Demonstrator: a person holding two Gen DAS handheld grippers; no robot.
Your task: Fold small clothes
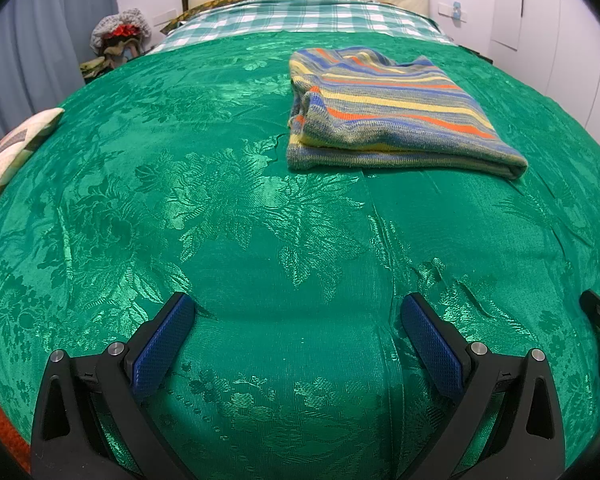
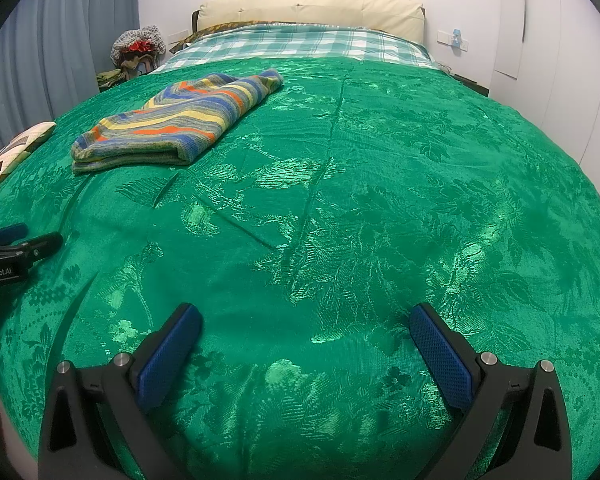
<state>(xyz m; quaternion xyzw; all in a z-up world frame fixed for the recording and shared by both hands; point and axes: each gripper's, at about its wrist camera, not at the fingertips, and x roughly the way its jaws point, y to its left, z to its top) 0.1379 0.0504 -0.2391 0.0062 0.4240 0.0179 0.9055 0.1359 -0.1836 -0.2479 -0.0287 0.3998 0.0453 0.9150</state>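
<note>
On the bed (image 1: 140,208), well ahead of both grippers: lay folded, a striped knit garment (image 1: 384,116) on the green bedspread (image 2: 380,200).
Left gripper (image 1: 296,320) low over the cover, jaws spread wide, grasping nothing; right gripper (image 2: 306,330) likewise parted and bare. Garment up and right from the left wrist view, far left (image 2: 172,128) from the right. Behind it, checked sheet (image 2: 284,44) and cream headboard (image 2: 312,8).

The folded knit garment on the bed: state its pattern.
The garment has blue, yellow, orange and grey-green stripes, clearest in the left wrist view.
</note>
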